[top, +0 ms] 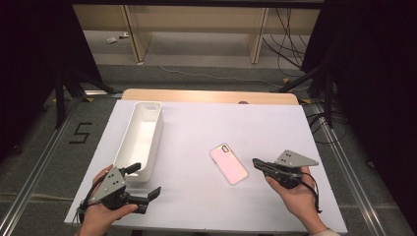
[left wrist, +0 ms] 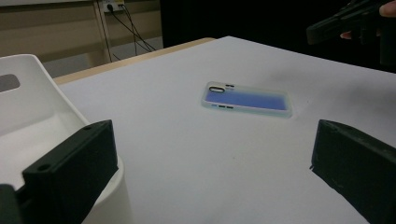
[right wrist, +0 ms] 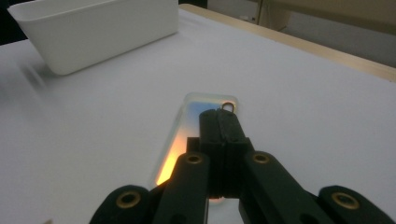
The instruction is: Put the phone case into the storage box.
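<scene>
Two hand-held grippers are hovering at the near edge of a white-covered table, with a phone case lying between them.

The right gripper is sitting in the person's right hand with its jaws pressed together and nothing between them; no earlier moment is told here, only that they are meeting flat. The phone case is lying flat on the table just ahead of its tips, and in the right gripper view the closed jaws are pointing along the case, above it. The left gripper is resting in the left hand with its jaws standing wide apart and empty; the case is lying well ahead of it. The white bin is standing just beside the left gripper's left jaw, touching or nearly so.
</scene>
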`<state>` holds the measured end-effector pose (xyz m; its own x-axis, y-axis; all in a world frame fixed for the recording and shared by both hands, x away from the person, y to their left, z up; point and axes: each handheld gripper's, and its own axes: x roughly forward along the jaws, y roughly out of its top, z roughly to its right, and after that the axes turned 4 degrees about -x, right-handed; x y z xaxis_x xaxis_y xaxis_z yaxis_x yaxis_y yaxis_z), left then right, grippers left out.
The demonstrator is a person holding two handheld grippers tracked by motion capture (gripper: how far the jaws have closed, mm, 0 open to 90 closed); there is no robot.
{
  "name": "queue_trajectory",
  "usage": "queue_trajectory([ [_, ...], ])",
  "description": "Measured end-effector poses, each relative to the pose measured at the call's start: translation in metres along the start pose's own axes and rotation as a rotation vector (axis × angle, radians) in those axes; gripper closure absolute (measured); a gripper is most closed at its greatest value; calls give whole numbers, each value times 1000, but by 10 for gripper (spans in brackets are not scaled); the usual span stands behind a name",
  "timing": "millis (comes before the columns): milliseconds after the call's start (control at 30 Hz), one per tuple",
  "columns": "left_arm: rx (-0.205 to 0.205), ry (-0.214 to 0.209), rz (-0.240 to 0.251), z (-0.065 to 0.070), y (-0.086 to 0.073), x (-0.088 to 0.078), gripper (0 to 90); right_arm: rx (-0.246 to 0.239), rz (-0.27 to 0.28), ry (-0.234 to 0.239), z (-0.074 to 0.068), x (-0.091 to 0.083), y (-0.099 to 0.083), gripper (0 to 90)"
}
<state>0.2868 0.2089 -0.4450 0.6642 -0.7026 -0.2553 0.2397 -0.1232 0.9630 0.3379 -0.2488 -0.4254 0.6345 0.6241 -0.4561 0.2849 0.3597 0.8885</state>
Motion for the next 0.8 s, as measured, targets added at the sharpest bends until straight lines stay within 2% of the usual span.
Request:
queue_trajectory([
  [133,-4,8,1,0,0,-1,0,22,-49,14,5,13,8,900],
  [233,-13,10,0,0,-1,-1,1,58,-112,61,3,25,12,900],
  [267,-14,5,5,0,-1,-1,1,54,-123,57,3,29,12,900],
  [400,-7,12,0,0,-1,-2,2,58,-199,95,-1,46,13,900],
  [500,-19,11,-3,0,-1,-2,3,56,-245,93,-3,55,12,900],
  [567,1,7,-1,-1,-1,-2,3,60,-277,98,-4,62,10,900],
  [667,-21,13,1,0,-1,-2,3,91,-318,89,-4,69,9,900],
  [733,-18,15,-3,0,-1,-2,4,84,-327,96,-3,74,7,900],
  [800,-19,13,-3,0,-1,-2,4,119,-348,99,-4,79,7,900],
])
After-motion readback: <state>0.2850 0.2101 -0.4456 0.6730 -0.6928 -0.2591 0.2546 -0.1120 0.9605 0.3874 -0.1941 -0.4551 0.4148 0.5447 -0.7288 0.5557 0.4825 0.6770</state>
